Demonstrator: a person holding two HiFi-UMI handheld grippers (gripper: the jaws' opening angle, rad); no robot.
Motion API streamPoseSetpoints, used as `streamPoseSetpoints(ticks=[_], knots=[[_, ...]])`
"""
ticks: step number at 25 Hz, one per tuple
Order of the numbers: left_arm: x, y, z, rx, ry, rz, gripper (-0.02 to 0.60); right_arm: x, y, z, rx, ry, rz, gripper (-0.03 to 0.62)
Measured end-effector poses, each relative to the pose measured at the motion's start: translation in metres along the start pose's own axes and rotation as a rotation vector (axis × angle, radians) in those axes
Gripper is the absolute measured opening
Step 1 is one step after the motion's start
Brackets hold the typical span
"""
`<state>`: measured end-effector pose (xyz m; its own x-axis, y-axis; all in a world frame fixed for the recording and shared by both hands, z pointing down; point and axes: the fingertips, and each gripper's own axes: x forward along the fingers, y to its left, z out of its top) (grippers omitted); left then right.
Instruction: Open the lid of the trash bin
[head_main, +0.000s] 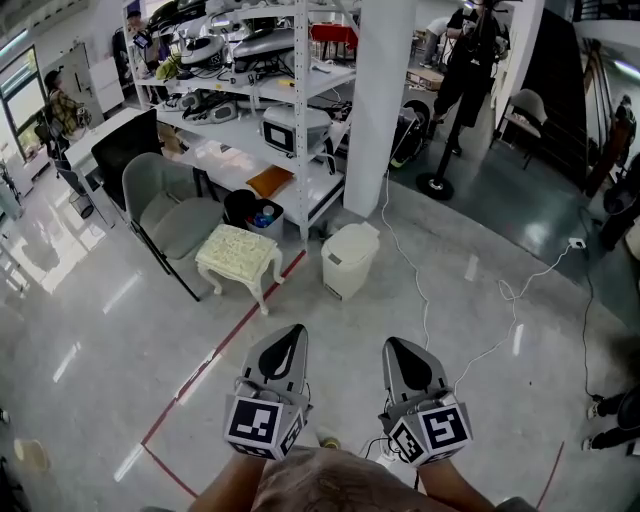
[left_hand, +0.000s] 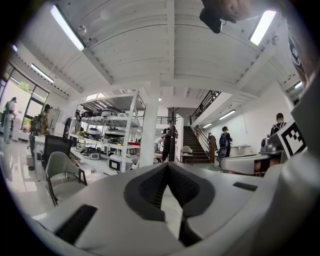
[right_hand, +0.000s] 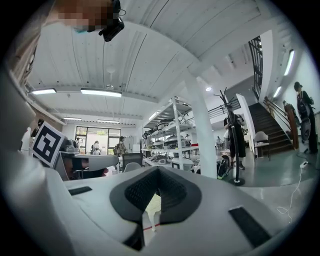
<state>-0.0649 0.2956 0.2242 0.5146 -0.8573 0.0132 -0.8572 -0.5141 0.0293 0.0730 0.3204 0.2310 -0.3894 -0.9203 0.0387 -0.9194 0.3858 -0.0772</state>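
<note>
The white trash bin stands on the floor by the foot of a white pillar, its lid down. Both grippers are held low at the bottom of the head view, well short of the bin. My left gripper has its jaws meeting at the tip, with nothing between them. My right gripper is likewise shut and holds nothing. The bin does not show in either gripper view; a white stool leg shows through the gap below the right jaws.
A cream stool and a grey chair stand left of the bin. Behind them is a metal shelving rack and a black bin. A white cable trails across the floor to the right. People stand far off.
</note>
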Motion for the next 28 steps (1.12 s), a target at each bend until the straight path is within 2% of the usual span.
streamPoseSetpoints(ticks=[12, 28], knots=[[0.039, 0.021, -0.012, 0.000, 0.014, -0.004, -0.009, 0.034, -0.023, -0.015, 0.016, 0.013, -0.020, 0.031], [0.155, 0.089, -0.015, -0.008, 0.021, -0.032, -0.009, 0.156, -0.064, -0.012, 0.009, 0.013, -0.022, 0.031]])
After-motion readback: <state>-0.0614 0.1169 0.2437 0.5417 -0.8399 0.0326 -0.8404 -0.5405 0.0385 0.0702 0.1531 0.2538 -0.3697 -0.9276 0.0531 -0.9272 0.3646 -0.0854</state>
